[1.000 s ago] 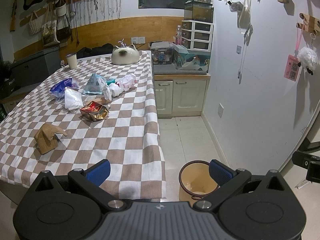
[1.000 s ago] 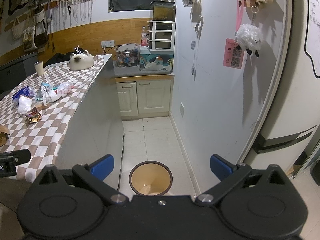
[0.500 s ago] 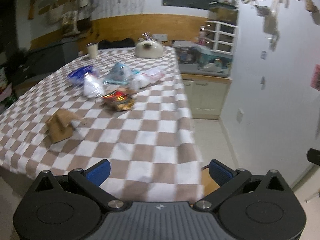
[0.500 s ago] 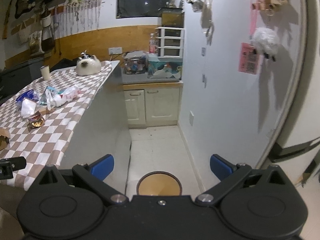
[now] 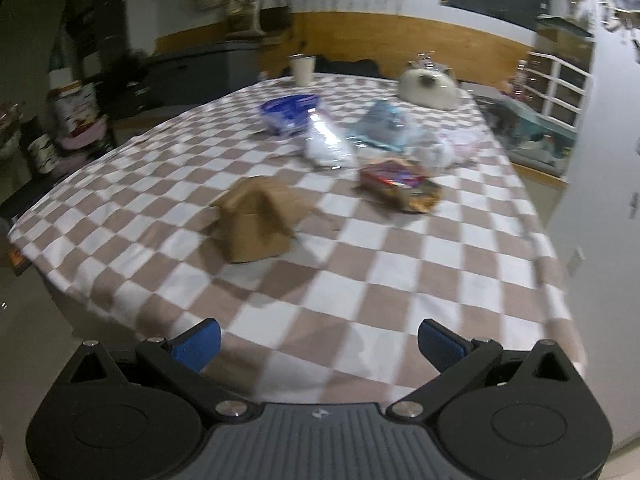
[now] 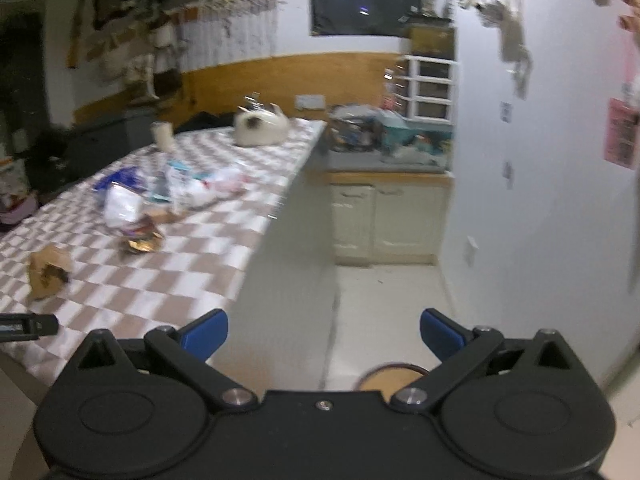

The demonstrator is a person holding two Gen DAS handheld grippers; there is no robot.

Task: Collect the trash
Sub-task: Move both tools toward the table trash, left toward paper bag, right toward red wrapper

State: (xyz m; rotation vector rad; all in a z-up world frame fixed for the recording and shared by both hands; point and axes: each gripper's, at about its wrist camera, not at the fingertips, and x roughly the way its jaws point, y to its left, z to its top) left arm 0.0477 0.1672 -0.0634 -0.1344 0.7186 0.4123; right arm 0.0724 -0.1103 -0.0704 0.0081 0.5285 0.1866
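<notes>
Checked cloth [image 5: 400, 264] is covering the table; a brown bag [image 5: 256, 220] is lying on it, wrappers [image 5: 396, 184] just beyond. Left gripper [image 5: 319, 344] is hovering over the cloth's near edge, fingers spread, empty. Right gripper [image 6: 323, 334] is hanging beside the cloth, fingers spread, above a bin [image 6: 390, 378].

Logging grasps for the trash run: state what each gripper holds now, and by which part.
Nothing is held. The left gripper and right gripper both have their jaws wide apart and empty; the brown paper bag lies untouched on the table.
</notes>
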